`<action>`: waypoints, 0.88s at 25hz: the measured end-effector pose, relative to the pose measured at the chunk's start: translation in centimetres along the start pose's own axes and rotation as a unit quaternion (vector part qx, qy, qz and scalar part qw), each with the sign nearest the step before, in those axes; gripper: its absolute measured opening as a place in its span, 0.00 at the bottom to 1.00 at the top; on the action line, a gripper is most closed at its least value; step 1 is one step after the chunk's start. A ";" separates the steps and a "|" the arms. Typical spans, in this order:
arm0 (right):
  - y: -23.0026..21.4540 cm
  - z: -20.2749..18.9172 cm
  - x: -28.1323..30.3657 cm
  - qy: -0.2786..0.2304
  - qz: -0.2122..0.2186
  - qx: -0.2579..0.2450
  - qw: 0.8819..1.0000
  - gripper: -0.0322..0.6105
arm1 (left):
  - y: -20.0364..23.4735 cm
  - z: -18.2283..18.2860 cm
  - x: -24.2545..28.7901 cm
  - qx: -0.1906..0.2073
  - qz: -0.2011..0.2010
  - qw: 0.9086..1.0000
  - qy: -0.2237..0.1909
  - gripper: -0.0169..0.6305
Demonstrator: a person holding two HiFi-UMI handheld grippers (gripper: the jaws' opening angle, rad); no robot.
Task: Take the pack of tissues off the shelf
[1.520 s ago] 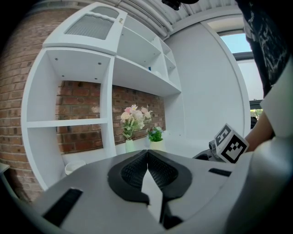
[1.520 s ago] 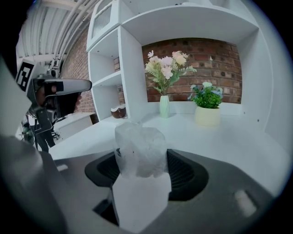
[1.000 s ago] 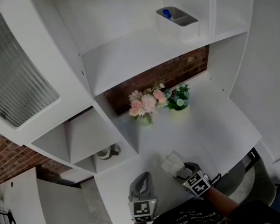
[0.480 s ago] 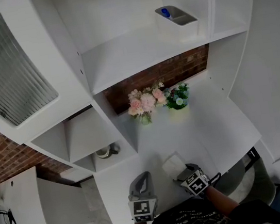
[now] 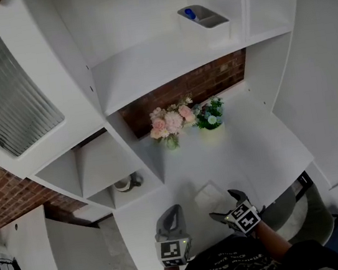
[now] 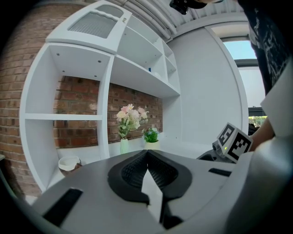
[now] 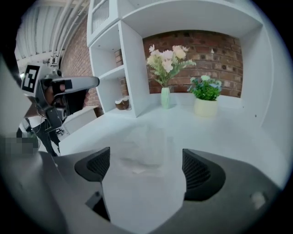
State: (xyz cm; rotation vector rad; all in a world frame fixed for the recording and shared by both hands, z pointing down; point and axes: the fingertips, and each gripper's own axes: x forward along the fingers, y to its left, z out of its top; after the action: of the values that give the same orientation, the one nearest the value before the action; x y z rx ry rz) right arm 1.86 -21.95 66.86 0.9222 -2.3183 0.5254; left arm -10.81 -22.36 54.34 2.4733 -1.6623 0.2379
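The pack of tissues [image 5: 208,192], white and soft, lies flat on the white desk [image 5: 265,148], apart from any pad. In the right gripper view the pack [image 7: 144,142] rests just ahead of the jaws. My right gripper [image 5: 225,206] sits at the desk's near edge behind the pack, and its jaws are opening, wide apart, with only bare desk between the pads [image 7: 197,171]. My left gripper [image 5: 172,214] hovers to the left of the pack, its jaws shut on nothing. The left gripper's [image 6: 147,153] two pads meet at the tips.
A vase of pink flowers [image 5: 169,125] and a small potted green plant [image 5: 210,115] stand at the back of the desk by the brick wall. A bowl [image 5: 126,183] sits in the low left cubby. A white bin [image 5: 202,22] stands on the upper shelf.
The right gripper's jaws have spread and let go of the tissue pack. The gripper drew back toward me, and the pack stays flat on the desk. The left gripper held still.
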 end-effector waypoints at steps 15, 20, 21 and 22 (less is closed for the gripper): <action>-0.8 7.1 -8.4 -0.129 -0.013 -0.022 0.991 0.79 | 0.0 1.3 -1.2 0.015 0.004 1.000 -0.014 0.04; -0.3 8.4 -10.7 -0.139 -0.050 -0.089 0.985 0.72 | -0.1 1.5 -1.5 0.025 0.005 1.000 -0.017 0.04; -0.1 8.8 -11.2 -0.144 -0.060 -0.107 0.982 0.60 | -0.1 1.5 -1.5 0.027 0.004 0.999 -0.016 0.04; 0.0 9.1 -11.6 -0.149 -0.066 -0.118 0.980 0.52 | -0.1 1.5 -1.6 0.030 0.004 0.999 -0.015 0.04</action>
State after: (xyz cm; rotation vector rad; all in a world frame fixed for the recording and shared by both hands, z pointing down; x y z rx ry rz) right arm 5.34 -21.32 52.57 1.0880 -2.4908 0.0544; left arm -11.26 -21.20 52.57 2.5257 -1.7007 0.2557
